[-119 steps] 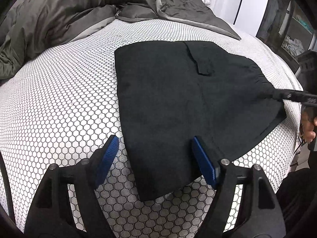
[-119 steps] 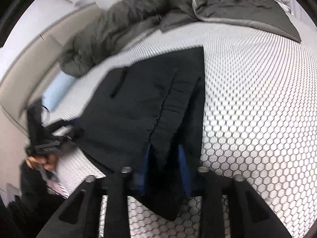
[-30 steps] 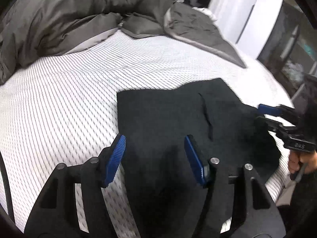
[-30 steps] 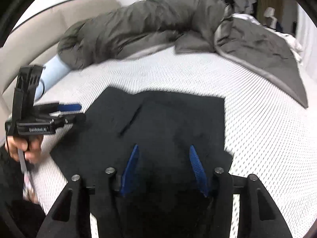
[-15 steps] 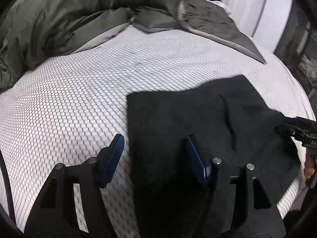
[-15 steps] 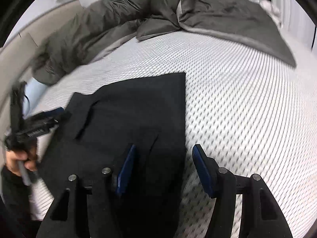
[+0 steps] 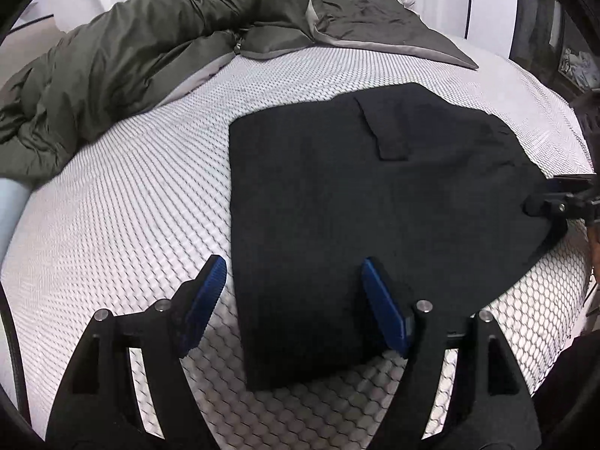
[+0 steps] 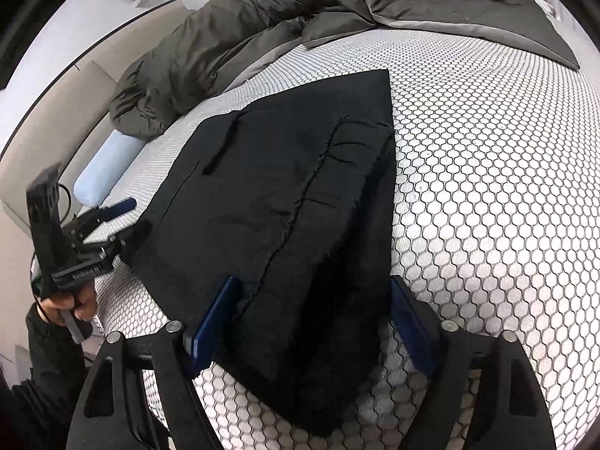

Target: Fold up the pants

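Note:
The black pants (image 7: 356, 202) lie folded flat on the bed's honeycomb-patterned sheet (image 7: 123, 202); they also show in the right wrist view (image 8: 285, 202). My left gripper (image 7: 292, 292) is open and straddles the near left corner of the pants, with its blue pads on either side of the cloth. My right gripper (image 8: 311, 315) is open and straddles the near end of the pants on the waistband side. Each gripper also appears in the other's view, the right one (image 7: 555, 202) at the pants' right edge and the left one (image 8: 108, 225) at their left edge.
A rumpled grey duvet (image 7: 142, 37) lies across the back of the bed. A light blue bolster (image 8: 105, 168) sits at the left bed edge by the beige headboard (image 8: 45, 120). Dark shelving (image 7: 570, 52) stands beyond the bed's right side.
Four seconds ago my right gripper was shut on the pants; it is open now. Over the last second both grippers dropped closer to the pants' near edge.

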